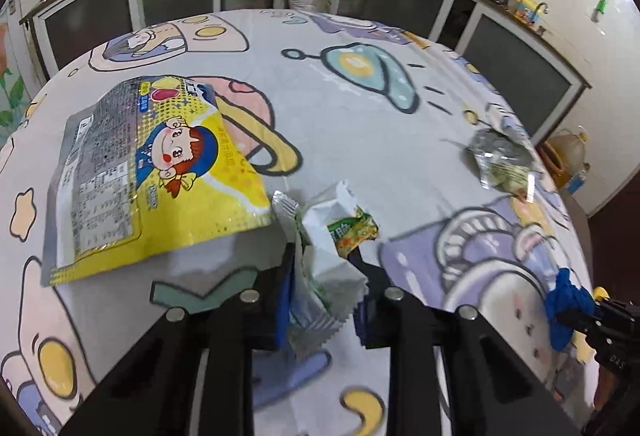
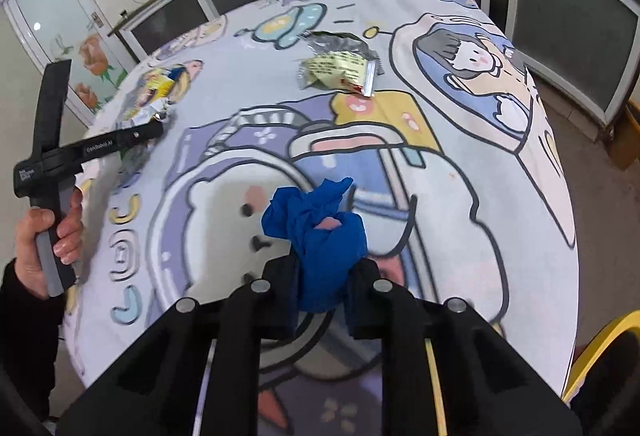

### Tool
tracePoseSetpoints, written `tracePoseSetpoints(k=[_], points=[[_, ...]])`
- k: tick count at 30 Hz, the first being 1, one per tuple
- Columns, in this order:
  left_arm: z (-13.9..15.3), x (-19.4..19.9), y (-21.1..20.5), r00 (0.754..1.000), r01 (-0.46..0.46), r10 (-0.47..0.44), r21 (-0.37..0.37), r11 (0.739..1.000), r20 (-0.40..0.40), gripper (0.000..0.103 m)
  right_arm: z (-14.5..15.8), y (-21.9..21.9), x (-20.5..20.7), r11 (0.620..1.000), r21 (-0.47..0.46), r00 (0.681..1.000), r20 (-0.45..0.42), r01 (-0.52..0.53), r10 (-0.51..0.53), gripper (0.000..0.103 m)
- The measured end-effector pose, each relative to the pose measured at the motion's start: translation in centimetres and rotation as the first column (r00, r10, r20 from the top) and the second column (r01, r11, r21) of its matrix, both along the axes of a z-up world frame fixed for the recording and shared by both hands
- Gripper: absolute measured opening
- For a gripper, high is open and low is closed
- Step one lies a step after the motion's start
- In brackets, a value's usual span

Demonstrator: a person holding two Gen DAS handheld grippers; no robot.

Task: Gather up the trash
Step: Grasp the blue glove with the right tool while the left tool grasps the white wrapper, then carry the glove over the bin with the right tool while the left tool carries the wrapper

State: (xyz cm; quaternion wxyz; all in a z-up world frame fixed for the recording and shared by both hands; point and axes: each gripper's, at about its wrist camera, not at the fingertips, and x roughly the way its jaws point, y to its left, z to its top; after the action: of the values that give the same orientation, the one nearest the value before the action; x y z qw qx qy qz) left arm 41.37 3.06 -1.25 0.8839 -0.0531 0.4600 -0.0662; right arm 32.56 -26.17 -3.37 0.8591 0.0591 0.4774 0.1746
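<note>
Crumpled blue wad (image 2: 320, 232), green-white wrapper (image 1: 336, 236), yellow bag (image 1: 160, 172), silver wrapper (image 1: 502, 164) on table.

The lower part of the white and green wrapper (image 1: 332, 268) is lying hidden between the left gripper's (image 1: 326, 256) fingers. At four o'clock, the frame edge is cutting off the right gripper (image 1: 600, 320). Print on the yellow snack bag (image 1: 152, 172) is reading too small. The blue crumpled piece's (image 2: 320, 236) bottom is sitting concealed between the fingers.

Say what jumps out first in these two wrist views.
The big yellow snack bag with a cartoon girl, flat on the cartoon tablecloth. Then the grips: left gripper pinches a white-green wrapper, right gripper clamps a crumpled blue wad.
</note>
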Motion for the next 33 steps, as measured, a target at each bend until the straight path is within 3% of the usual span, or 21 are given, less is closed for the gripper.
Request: tracePoseSetpoints(k=[13, 26, 33], points=[[4.5, -9.5, 2.6, 0.996, 0.043, -0.038, -0.062, 0.997, 0.084, 0.023, 4.4, -1.0, -6.7, 0.997, 0.071, 0.998, 0.061, -0.003, -0.001, 0.017], [4.5, -16.9, 3.8, 0.995, 0.055, -0.05, -0.058, 0.997, 0.087, 0.022, 5.4, -2.9, -12.1, 0.993, 0.108, 0.996, 0.077, 0.041, -0.049, 0.017], [4.0, -19.0, 1.1, 0.99, 0.126, -0.122, -0.047, 0.991, 0.067, 0.023, 5.2, -4.3, -14.3, 0.989, 0.131, 0.995, 0.071, 0.064, -0.074, 0.017]])
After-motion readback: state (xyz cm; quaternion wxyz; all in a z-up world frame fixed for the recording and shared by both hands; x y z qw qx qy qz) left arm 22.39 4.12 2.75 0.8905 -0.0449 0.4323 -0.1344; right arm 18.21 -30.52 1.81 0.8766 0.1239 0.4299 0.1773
